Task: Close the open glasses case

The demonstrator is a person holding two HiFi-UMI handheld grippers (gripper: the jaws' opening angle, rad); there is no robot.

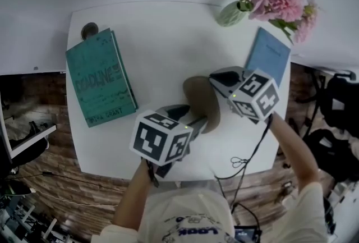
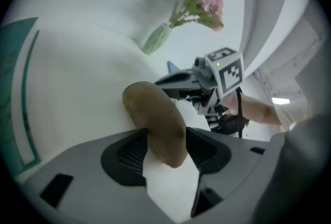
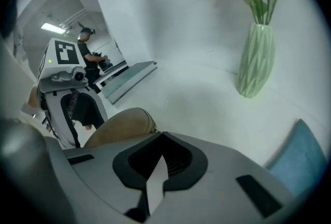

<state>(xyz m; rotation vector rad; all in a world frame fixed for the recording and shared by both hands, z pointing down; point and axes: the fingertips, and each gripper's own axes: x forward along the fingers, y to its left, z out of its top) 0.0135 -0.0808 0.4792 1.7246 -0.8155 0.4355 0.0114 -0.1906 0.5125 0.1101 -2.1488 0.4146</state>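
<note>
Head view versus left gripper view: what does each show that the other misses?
Only the head view: the dark round object beside the teal book, and that book's lettered cover. Only the left gripper view: the left tongs, pads pressed against both sides of the brown glasses case. Both: the case, the shut right tongs beside it, the vase of pink flowers, the white table.

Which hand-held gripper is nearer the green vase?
Right. The right hand-held gripper sits below the green vase in the head view; the left hand-held gripper, farther back, grips the glasses case.
</note>
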